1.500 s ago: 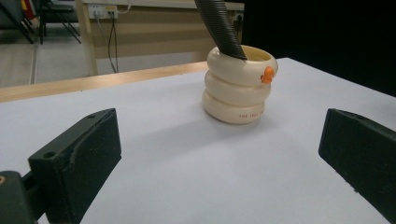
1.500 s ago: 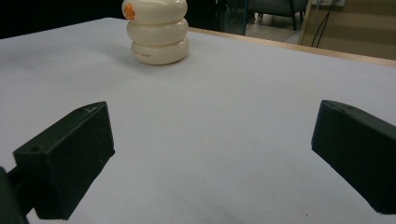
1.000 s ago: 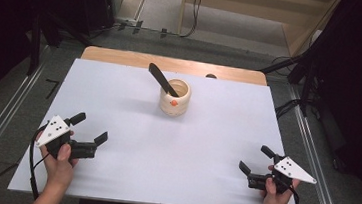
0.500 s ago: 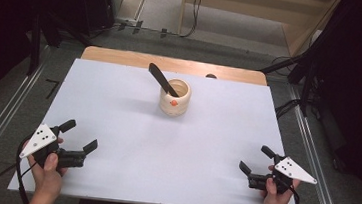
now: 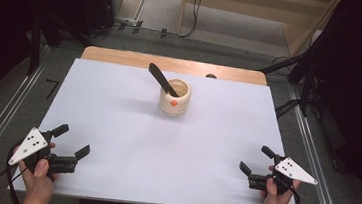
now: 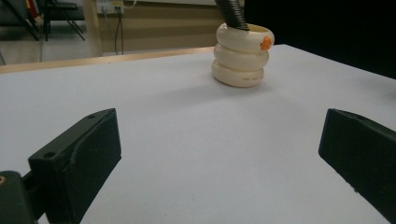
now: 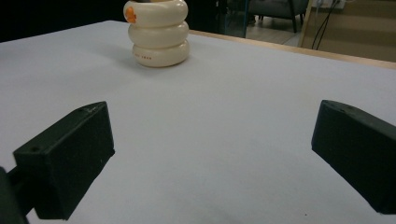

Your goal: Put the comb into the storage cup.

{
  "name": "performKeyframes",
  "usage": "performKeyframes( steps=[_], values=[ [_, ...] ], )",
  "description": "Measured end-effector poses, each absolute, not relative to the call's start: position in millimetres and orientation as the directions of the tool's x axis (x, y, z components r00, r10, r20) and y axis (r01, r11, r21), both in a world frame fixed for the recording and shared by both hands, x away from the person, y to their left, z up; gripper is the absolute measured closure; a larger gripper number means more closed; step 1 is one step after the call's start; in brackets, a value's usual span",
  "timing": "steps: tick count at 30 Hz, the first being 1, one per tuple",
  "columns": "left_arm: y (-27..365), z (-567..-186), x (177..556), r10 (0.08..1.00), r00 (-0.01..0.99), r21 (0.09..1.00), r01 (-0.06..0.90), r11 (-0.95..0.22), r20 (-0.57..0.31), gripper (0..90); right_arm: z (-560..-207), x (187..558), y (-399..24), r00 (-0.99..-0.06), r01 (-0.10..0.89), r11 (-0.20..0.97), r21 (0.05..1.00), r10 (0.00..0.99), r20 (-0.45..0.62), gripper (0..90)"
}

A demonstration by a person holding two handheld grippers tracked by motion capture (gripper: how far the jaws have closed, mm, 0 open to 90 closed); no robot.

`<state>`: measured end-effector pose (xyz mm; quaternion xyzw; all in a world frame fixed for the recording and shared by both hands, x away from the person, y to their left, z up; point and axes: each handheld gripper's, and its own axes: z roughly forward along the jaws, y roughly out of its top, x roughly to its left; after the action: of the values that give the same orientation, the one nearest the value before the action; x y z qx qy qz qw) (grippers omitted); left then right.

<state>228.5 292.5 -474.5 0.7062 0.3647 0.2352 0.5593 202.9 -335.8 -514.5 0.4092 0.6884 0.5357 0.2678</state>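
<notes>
In the high view the cream holder (image 5: 175, 97), made of three stacked rings w/ a small orange mark on its upper ring, stood upright on the white table (image 5: 164, 145), a bit above the centre of the frame. A black utensil (image 5: 161, 79) stood inside it, leaning toward the upper left of the frame. The left gripper (image 5: 72, 141) was at the lower left of the frame, held in a hand (image 5: 39, 171) near the table's front edge, and its fingers were spread wide w/ nothing between them. The right gripper (image 5: 255, 160) was at the lower right, also held in a hand (image 5: 275, 196), fingers spread apart and empty too. Both grippers were well apart from the holder. In the left gripper view the holder (image 6: 242, 55) appeared at the upper centre-right of the frame, w/ the ribbed black handle (image 6: 231, 13) going out of the top edge, and the two black fingers (image 6: 77, 161) stood far apart at the bottom corners. In the right gripper view the holder (image 7: 159, 33) was at the upper left of the frame, the orange mark on its left side, and the fingers (image 7: 70, 163) were wide apart as well.
</notes>
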Motion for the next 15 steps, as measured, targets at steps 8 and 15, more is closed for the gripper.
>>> performKeyframes(
  steps=[8,15],
  values=[
    [309.6,-476.8,225.0,0.791,0.605,0.961,0.26,-0.094,-0.086,0.0,-514.6,203.1,-335.5,-0.521,0.278,0.095,0.956,0.851,0.067,0.0],
    [318.2,-481.3,223.7,0.798,0.597,0.956,0.273,-0.102,-0.085,0.0,-515.0,203.8,-336.1,-0.523,0.274,0.095,0.957,0.85,0.065,0.0]
  ],
)
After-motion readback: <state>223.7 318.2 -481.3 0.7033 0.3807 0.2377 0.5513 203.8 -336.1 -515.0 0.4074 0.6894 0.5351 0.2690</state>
